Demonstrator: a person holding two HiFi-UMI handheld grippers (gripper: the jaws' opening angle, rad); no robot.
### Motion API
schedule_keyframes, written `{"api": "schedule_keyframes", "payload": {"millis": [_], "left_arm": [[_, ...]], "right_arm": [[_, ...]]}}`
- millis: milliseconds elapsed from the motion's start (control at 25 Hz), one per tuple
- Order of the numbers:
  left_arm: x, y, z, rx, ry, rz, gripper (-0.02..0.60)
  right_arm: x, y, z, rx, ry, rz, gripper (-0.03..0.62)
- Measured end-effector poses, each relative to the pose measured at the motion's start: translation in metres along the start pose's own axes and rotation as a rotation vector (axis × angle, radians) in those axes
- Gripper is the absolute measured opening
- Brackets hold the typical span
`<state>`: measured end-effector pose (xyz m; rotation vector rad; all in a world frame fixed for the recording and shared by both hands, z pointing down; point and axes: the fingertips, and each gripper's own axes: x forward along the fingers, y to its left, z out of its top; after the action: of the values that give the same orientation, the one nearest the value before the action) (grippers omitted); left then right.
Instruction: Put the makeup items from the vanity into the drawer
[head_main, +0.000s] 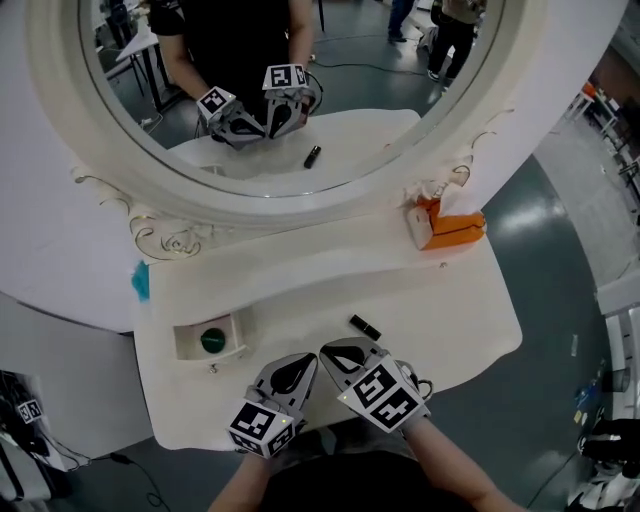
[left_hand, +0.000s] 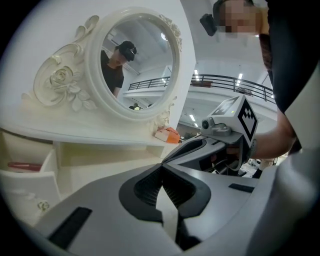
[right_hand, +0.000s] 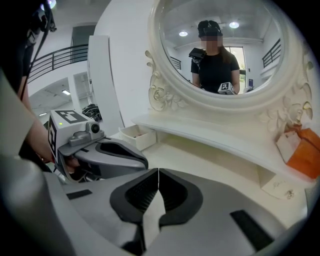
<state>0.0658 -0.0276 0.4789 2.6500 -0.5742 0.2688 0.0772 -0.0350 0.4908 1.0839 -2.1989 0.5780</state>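
Observation:
A small black makeup tube (head_main: 365, 327) lies on the white vanity top (head_main: 440, 310), just beyond my right gripper (head_main: 330, 353). At the left, the little white drawer (head_main: 208, 338) stands pulled out with a round green item (head_main: 213, 340) inside. My left gripper (head_main: 306, 364) and the right one hover side by side over the vanity's near edge, tips close together. Both are shut with nothing between their jaws, as the left gripper view (left_hand: 161, 167) and right gripper view (right_hand: 158, 171) show. The drawer (left_hand: 27, 177) also holds a reddish stick (left_hand: 22, 166).
An orange and white box (head_main: 446, 226) sits on the raised shelf at the right, under the big oval mirror (head_main: 290, 90). A teal object (head_main: 140, 280) sticks out at the shelf's left end. The mirror reflects both grippers and the black tube.

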Motion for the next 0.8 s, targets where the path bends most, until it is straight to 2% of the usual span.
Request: {"api": "schedule_keyframes", "payload": {"millis": [160, 320, 480, 800], "left_arm": [[0.015, -0.011, -0.006, -0.005, 0.020, -0.025, 0.014], [0.031, -0.022, -0.013, -0.010, 0.036, -0.045, 0.014], [0.046, -0.033, -0.020, -0.015, 0.051, -0.063, 0.014], [0.068, -0.037, -0.030, -0.030, 0.071, -0.056, 0.014]], "right_arm": [[-0.010, -0.012, -0.018, 0.038, 0.013, -0.032, 0.023], [-0.018, -0.027, -0.039, 0.028, 0.058, -0.078, 0.025], [-0.025, -0.040, -0.055, 0.053, 0.080, -0.090, 0.025], [-0.024, -0.065, -0.069, 0.036, 0.105, -0.119, 0.031]]}}
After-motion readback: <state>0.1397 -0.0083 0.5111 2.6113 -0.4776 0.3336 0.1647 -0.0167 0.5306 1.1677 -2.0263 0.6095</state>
